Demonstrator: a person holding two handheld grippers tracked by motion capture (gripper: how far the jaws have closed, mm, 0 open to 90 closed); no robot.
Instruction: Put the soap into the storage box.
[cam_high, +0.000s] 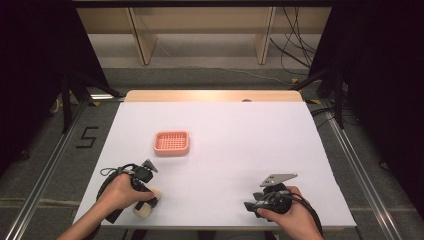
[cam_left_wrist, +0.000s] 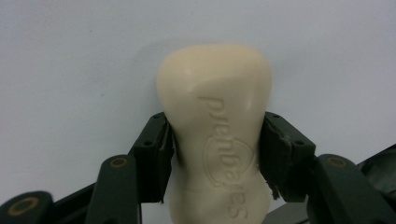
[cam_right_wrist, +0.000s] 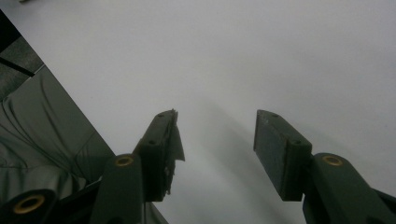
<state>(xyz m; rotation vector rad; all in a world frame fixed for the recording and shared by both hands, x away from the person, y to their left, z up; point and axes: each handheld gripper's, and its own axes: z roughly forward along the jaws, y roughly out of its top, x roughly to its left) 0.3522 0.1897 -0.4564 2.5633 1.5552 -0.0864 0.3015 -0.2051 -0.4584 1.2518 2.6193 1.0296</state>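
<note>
A cream bar of soap (cam_high: 144, 207) with embossed lettering sits at the front left of the white table. My left gripper (cam_high: 150, 199) is shut on the soap (cam_left_wrist: 215, 116); in the left gripper view both black pads press its narrow waist, and my left gripper (cam_left_wrist: 216, 135) points down at the white surface. Whether the bar rests on the table or hangs just above it I cannot tell. A pink slotted soap dish (cam_high: 171, 149) lies farther back, left of centre. My right gripper (cam_high: 249, 205) is at the front right; in its own view my right gripper (cam_right_wrist: 216, 135) stands open with nothing between its jaws.
The white table top (cam_high: 240, 135) ends in a wooden strip at the back. In the right gripper view, the table's front edge and dark grey floor (cam_right_wrist: 42, 135) lie to the left of the jaws. Metal rails run along both sides of the table.
</note>
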